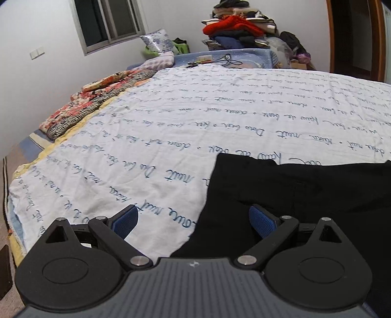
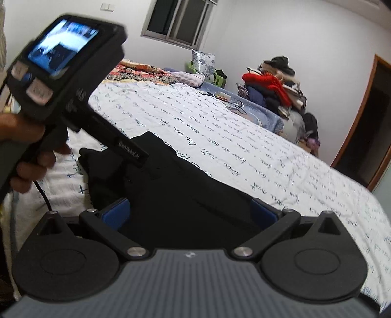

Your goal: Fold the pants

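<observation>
Black pants (image 1: pixel 293 195) lie flat on a white bedspread (image 1: pixel 195 117) with blue handwriting print. My left gripper (image 1: pixel 193 220) is open and empty, hovering over the pants' left edge, one blue pad over the bedspread and one over the cloth. In the right wrist view the pants (image 2: pixel 185 190) fill the middle. My right gripper (image 2: pixel 189 212) is open and empty just above them. The left gripper's body with its screen (image 2: pixel 61 73) is held at the upper left, its front end over the pants.
A floral quilt (image 1: pixel 97 97) and pillows (image 1: pixel 156 44) lie at the bed's far left. A pile of clothes (image 1: pixel 239 27) stands at the far end, beside a doorway (image 2: pixel 376 122). A window (image 1: pixel 107 22) is in the wall. A cable (image 2: pixel 238 106) lies on the far blue sheet.
</observation>
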Demonstrator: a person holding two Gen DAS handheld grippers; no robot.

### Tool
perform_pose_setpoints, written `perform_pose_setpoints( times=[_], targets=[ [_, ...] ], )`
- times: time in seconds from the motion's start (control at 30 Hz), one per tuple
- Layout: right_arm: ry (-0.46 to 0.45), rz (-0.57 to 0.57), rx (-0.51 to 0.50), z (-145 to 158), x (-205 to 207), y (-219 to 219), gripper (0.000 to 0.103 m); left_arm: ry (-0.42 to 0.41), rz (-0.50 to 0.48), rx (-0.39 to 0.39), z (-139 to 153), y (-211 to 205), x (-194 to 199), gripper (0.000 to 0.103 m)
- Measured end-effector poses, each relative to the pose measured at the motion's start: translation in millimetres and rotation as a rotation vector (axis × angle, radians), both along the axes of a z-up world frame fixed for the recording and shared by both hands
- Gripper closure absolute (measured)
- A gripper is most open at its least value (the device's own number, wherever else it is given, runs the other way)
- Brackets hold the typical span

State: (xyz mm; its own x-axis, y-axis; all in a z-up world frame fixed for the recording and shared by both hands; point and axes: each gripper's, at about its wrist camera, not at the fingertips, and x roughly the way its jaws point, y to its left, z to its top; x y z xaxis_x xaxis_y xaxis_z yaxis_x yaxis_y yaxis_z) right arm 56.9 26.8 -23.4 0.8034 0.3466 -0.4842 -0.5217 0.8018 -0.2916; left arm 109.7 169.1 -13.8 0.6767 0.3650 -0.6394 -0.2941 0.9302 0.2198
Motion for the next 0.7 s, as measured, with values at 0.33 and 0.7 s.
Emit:
perform_pose_setpoints(
  times=[0.33, 0.7],
  targets=[
    [-0.028, 0.006, -0.047, -4, -10, 5, 0.000, -0.008, -0.062, -0.013, 9, -15, 1, 0.005],
    [-0.122, 0.129, -0.101, -8, -32, 27, 0.000, -0.029, 0.078, -0.151, 24, 53, -9, 0.005]
  ],
)
